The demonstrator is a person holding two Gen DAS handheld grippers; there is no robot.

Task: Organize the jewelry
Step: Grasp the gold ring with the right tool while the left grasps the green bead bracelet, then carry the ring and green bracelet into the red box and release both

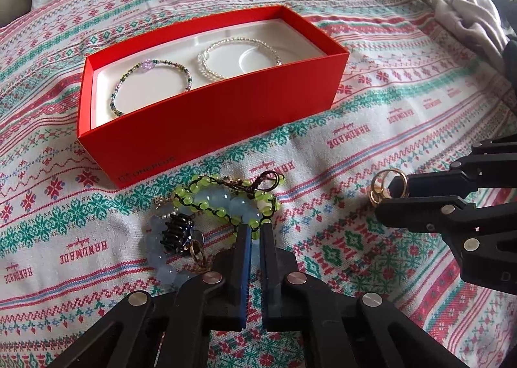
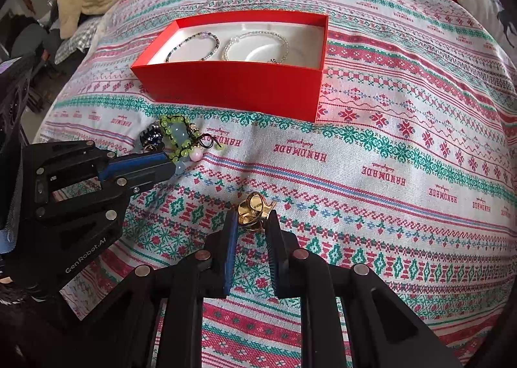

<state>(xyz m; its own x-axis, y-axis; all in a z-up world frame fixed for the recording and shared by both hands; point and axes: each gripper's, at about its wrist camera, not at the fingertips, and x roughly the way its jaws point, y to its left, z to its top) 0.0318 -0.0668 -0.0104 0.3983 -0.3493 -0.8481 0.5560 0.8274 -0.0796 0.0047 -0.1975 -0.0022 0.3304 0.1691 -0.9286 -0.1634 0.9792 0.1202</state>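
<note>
since your right hand-held gripper (image 2: 251, 222) is clamped on the gold rings (image 2: 253, 211), the red box (image 2: 232, 86) lies straight ahead, long axis crosswise; left hand-held gripper (image 1: 255, 232) sits narrow at the bead pile (image 1: 219, 203).

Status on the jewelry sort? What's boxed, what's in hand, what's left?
Done: two beaded bracelets lie in the red box, a dark multicolour one and a clear one.
In hand: the right gripper has its jaws around gold rings; the left gripper is narrowed onto the pile, grip unclear.
Left: that pile on the cloth, with a green bead bracelet, pale blue bead bracelet and a dark hair claw.
</note>
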